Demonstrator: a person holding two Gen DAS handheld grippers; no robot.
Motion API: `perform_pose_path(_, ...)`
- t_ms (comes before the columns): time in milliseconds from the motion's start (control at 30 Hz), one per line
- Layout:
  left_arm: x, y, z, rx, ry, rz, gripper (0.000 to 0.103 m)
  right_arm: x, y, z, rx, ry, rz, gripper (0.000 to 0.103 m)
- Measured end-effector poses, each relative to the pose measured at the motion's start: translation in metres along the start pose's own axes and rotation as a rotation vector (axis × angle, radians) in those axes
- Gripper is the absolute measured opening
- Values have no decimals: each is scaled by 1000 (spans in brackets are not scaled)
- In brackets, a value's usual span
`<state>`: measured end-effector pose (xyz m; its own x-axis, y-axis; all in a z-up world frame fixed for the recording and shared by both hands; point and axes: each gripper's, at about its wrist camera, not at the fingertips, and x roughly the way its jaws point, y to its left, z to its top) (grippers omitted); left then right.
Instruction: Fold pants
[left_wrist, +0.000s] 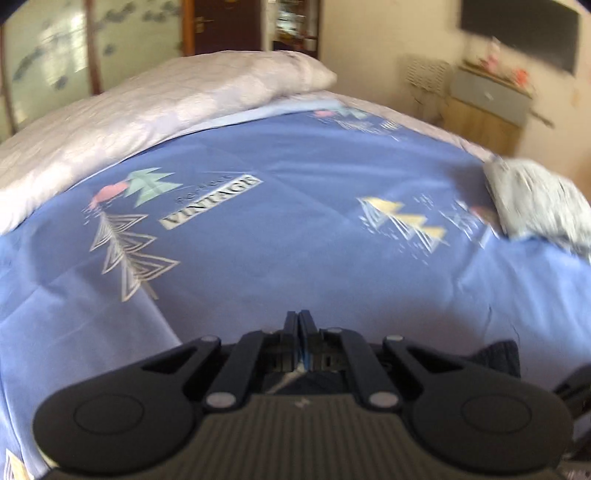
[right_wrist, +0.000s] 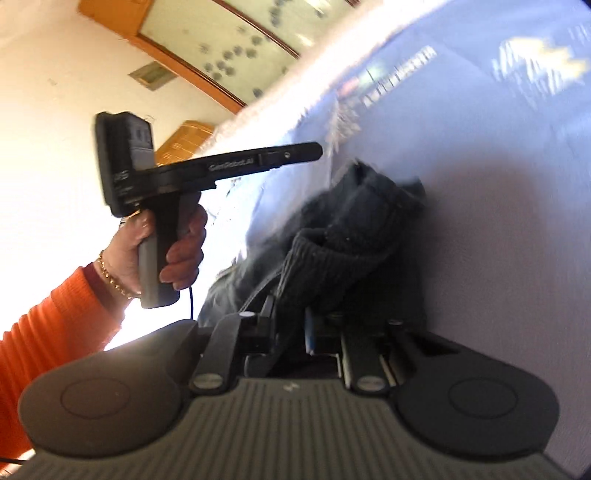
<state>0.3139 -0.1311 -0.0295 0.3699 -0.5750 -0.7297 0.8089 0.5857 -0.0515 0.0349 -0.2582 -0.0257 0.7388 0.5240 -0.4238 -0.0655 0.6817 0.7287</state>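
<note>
The dark pants (right_wrist: 362, 229) lie bunched on the blue bed sheet (right_wrist: 480, 147), ribbed waistband toward me. My right gripper (right_wrist: 290, 312) is shut on a fold of that dark cloth, which fills the gap between its fingers. My left gripper (left_wrist: 299, 315) is shut, fingers pressed together with nothing between them, low over bare sheet (left_wrist: 280, 221). In the right wrist view the left gripper (right_wrist: 318, 151) is held by a hand (right_wrist: 177, 251) in an orange sleeve, its tip just above the pants. A corner of the pants (left_wrist: 498, 354) shows at the lower right of the left wrist view.
A folded grey garment (left_wrist: 535, 199) lies at the sheet's right edge. A pale lilac quilt (left_wrist: 147, 110) is heaped along the far side of the bed. Beyond the bed stand a wooden cabinet (left_wrist: 487, 110) and a dark door (left_wrist: 225, 26).
</note>
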Motion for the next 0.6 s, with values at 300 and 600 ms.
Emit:
perform_pose_path(300,37,-16,-5,73,146,-86,56,-9,-22,-8,101,42,-27,40)
perform_pose_path(600,44,-20,-8,123,130,-101,36,-51,-45,6,137,-77,-65,57)
